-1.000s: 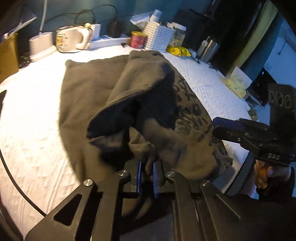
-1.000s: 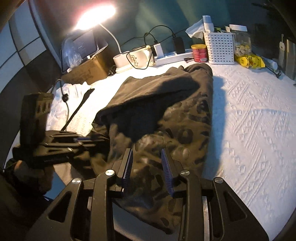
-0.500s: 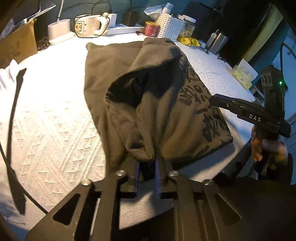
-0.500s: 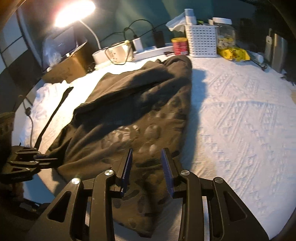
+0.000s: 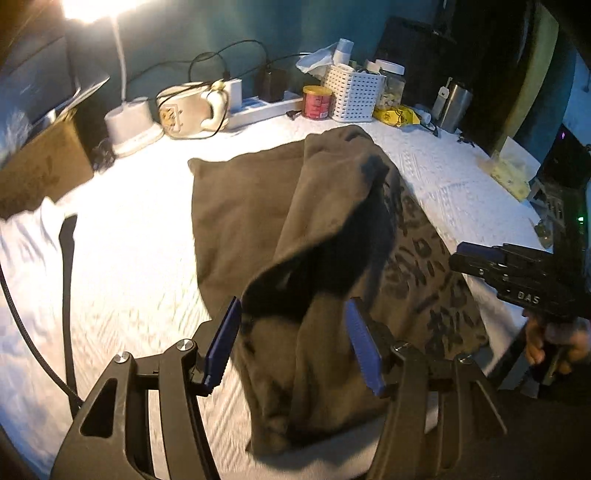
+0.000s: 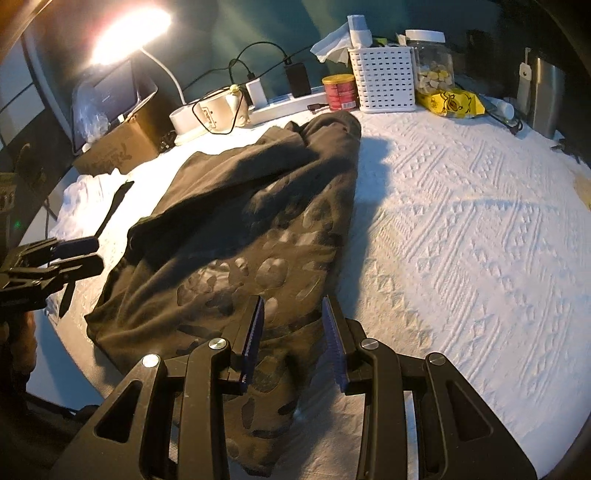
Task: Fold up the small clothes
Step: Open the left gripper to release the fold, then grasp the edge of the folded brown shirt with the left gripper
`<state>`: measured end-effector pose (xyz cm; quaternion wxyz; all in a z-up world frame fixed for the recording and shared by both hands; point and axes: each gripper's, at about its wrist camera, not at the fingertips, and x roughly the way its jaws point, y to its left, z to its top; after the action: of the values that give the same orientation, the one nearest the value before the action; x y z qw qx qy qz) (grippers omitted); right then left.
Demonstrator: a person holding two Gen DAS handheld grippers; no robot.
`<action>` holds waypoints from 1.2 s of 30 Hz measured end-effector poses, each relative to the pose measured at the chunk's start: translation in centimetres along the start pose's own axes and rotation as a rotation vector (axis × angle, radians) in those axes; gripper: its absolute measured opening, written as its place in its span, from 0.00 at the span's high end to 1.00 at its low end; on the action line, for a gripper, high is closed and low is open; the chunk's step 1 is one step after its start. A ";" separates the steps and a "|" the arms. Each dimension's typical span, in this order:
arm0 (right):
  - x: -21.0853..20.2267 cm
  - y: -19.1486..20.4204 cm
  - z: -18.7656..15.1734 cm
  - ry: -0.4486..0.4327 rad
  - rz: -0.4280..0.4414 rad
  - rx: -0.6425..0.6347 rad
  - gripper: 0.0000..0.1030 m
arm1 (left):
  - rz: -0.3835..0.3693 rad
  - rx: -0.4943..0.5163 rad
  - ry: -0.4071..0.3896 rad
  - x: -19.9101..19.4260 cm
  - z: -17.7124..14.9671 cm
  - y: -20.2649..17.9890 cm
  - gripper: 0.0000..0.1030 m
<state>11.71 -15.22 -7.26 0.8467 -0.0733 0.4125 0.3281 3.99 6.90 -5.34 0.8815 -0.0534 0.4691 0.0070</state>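
A: What is hiding under the garment [image 5: 258, 221]?
B: Its fold is covering the print's [image 5: 424, 266] left part; the lamp [image 6: 125, 33] is blowing out to glare.
A: And the hand [image 5: 554, 343]?
B: The frame edge is cutting it off.

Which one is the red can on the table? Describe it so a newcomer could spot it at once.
Look along the far edge of the white textured table cover, where the clutter lines up against the teal wall. The red can stands upright just left of the white perforated basket, at the end of the white power strip. It is the only red thing there, short and round with a yellow lid.
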 end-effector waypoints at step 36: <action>3.6 -5.3 4.7 0.041 -0.038 0.040 0.66 | 0.025 0.274 0.055 9.6 7.1 -3.9 0.53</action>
<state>19.62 -15.65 -7.62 0.8453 -0.0709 0.4347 0.3023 15.47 3.42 -8.98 0.8671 0.0731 0.4903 -0.0477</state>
